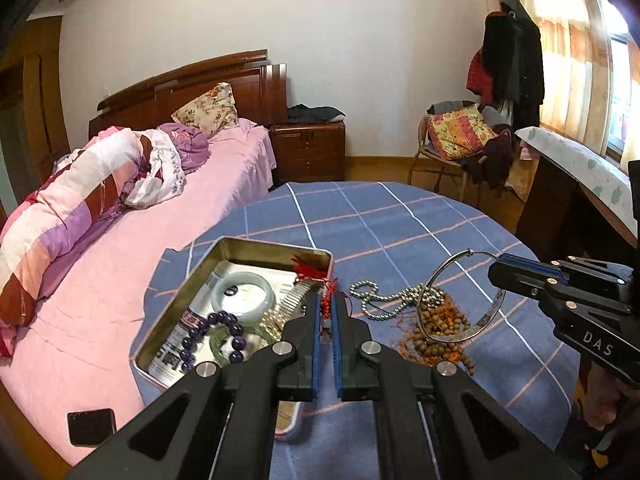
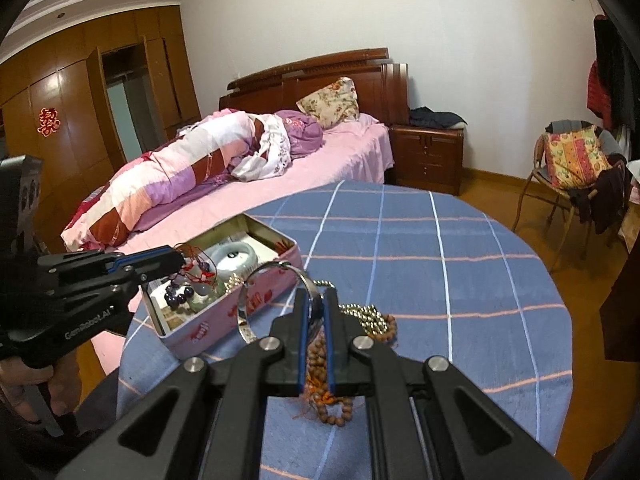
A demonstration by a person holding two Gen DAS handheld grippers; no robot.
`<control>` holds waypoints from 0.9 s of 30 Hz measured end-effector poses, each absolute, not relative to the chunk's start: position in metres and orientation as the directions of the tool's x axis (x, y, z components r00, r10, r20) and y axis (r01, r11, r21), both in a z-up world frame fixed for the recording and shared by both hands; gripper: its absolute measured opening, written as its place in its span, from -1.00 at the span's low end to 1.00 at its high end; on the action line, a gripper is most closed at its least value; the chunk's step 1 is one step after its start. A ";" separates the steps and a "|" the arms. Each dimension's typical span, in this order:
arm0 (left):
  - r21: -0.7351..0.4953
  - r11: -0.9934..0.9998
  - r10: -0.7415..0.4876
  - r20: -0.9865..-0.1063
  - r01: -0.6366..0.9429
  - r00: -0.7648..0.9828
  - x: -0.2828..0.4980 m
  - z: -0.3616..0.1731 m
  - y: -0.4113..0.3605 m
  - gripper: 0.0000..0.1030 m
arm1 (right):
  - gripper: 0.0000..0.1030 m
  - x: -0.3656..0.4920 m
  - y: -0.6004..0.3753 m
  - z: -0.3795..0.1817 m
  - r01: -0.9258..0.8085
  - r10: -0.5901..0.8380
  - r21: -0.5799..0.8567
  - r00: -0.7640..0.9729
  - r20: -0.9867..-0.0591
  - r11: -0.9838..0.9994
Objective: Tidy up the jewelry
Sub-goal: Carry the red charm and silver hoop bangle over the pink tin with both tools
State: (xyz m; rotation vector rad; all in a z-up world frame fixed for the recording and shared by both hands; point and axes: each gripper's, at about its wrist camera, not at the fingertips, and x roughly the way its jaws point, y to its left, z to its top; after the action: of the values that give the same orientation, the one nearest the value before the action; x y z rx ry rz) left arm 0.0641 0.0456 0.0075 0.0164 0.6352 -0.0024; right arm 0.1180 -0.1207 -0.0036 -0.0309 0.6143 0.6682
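Observation:
An open pink tin [image 1: 276, 251] [image 2: 256, 300] sits on the blue checked table. It holds a pale jade bangle [image 1: 244, 298], purple beads [image 1: 224, 328] and other pieces. My left gripper [image 1: 326, 304] [image 2: 182, 262] is shut on a red-corded pendant [image 1: 325, 300] over the tin. My right gripper [image 2: 316, 300] [image 1: 498, 264] is shut on a silver bangle [image 1: 460, 296] [image 2: 272, 296], held above the table right of the tin. A silver bead necklace [image 1: 384, 304] and brown wooden beads [image 1: 436, 332] [image 2: 320, 376] lie under it.
A bed with a pink sheet [image 1: 100, 304] runs along the table's left side. A dark phone [image 1: 91, 426] lies on it. A nightstand [image 1: 308, 152], a chair with cushions [image 1: 460, 140] and a desk [image 1: 580, 176] stand beyond the table.

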 end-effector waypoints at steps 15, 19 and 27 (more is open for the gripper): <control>0.029 0.998 0.061 -0.574 -0.054 0.816 0.072 0.023 0.083 -0.92 | -0.83 0.122 -0.077 0.020 -0.655 0.610 0.118 0.603 -0.514 0.747; 0.026 0.997 0.075 -0.579 -0.073 0.812 0.076 0.021 0.092 -0.92 | -0.83 0.125 -0.064 0.024 -0.672 0.623 0.114 0.591 -0.512 0.732; 0.021 0.994 0.098 -0.592 -0.107 0.800 0.081 0.015 0.105 -0.92 | -0.83 0.131 -0.039 0.027 -0.697 0.630 0.089 0.577 -0.520 0.712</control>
State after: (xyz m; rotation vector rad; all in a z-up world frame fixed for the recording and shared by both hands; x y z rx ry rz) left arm 0.0814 0.1047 0.0148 -0.0137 0.6347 0.1101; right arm 0.1313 -0.0389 0.0265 -0.1302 0.5549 0.7787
